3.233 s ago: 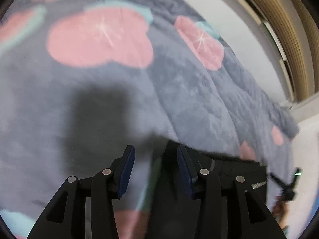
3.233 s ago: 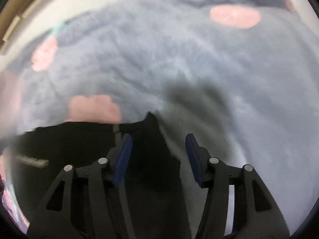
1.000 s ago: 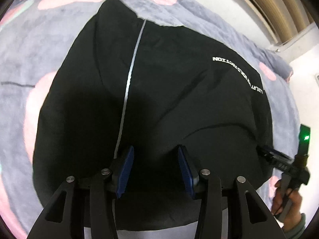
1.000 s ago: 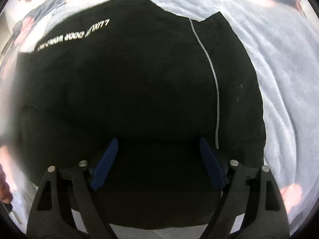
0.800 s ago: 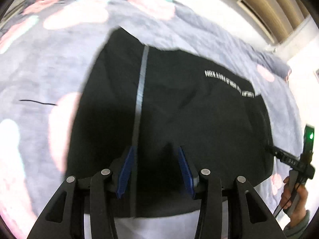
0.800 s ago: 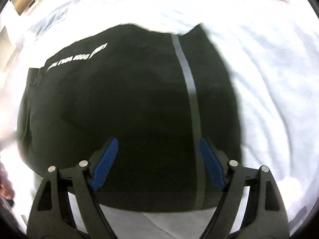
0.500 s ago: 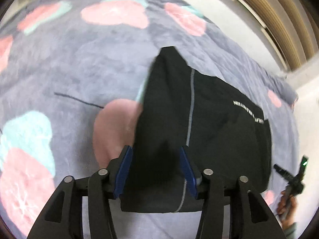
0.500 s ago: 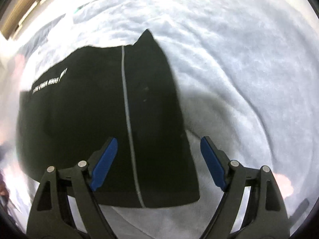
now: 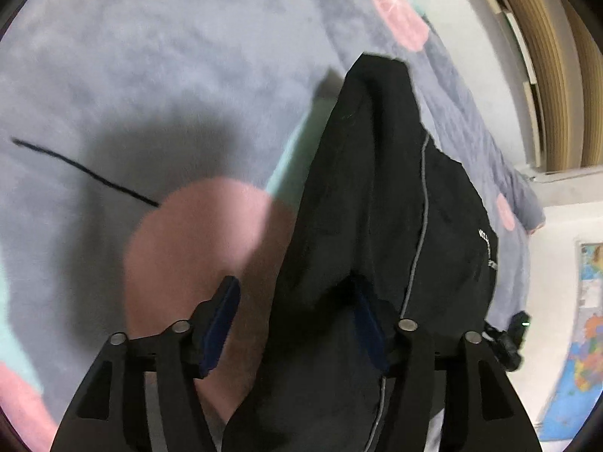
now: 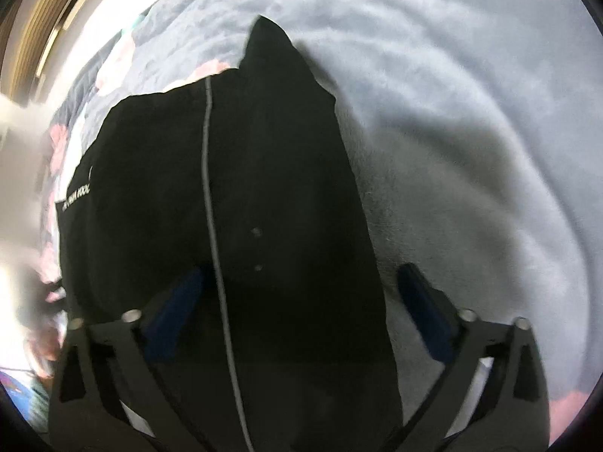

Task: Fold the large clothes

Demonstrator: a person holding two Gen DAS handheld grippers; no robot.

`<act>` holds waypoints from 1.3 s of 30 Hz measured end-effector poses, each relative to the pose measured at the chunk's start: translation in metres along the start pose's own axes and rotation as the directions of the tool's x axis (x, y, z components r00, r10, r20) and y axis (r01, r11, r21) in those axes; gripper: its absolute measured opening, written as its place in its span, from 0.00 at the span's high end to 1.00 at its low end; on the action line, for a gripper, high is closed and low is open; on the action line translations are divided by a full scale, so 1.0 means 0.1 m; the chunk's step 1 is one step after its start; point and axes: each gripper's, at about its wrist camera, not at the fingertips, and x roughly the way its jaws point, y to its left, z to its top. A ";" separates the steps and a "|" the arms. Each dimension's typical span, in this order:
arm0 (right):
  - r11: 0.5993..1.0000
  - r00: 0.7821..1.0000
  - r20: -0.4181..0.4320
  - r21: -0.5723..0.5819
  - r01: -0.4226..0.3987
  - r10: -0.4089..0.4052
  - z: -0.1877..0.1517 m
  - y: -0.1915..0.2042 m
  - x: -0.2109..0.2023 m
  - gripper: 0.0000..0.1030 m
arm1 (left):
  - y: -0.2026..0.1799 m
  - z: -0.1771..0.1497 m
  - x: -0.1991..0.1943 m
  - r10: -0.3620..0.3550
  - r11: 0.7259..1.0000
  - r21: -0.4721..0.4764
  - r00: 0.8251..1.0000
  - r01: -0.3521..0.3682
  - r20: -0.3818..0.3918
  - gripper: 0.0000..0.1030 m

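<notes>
Both tools dropped closer to garment [image 10: 271,196].

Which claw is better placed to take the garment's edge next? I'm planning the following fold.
Left, probably. The left claw has the black garment's edge bunched between its open jaws. The right claw is open wide above flat cloth.

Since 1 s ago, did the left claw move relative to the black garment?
Yes. The left claw slid left toward the black garment's edge; its left finger now sits over the blanket's pink patch.
</notes>
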 end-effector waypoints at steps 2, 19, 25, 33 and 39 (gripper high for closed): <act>0.996 0.996 -0.036 0.036 -0.079 0.080 0.03 -0.06 0.08 0.00 | 0.09 0.02 0.13 -0.069 0.997 -0.026 0.996 0.068 -0.049 0.26; 0.952 0.949 -0.081 0.032 -0.304 0.306 0.11 0.16 0.31 0.10 | -0.38 0.17 0.51 -0.110 0.990 0.082 0.992 0.115 -0.064 0.45; 0.958 0.960 -0.018 -0.059 -0.281 0.280 -0.05 0.35 -0.03 0.65 | -0.66 -0.07 0.11 -0.133 0.976 0.179 0.991 0.124 0.034 0.73; 0.937 0.969 0.050 -0.274 -0.219 0.241 -0.48 1.06 -0.80 0.75 | -1.22 -0.52 -0.60 -0.237 0.931 0.312 0.965 0.191 0.115 0.77; 0.917 0.970 0.125 -0.369 -0.152 0.211 -0.94 1.40 -1.51 0.75 | -1.44 -1.13 -1.45 -0.325 0.883 0.412 0.927 0.226 0.188 0.77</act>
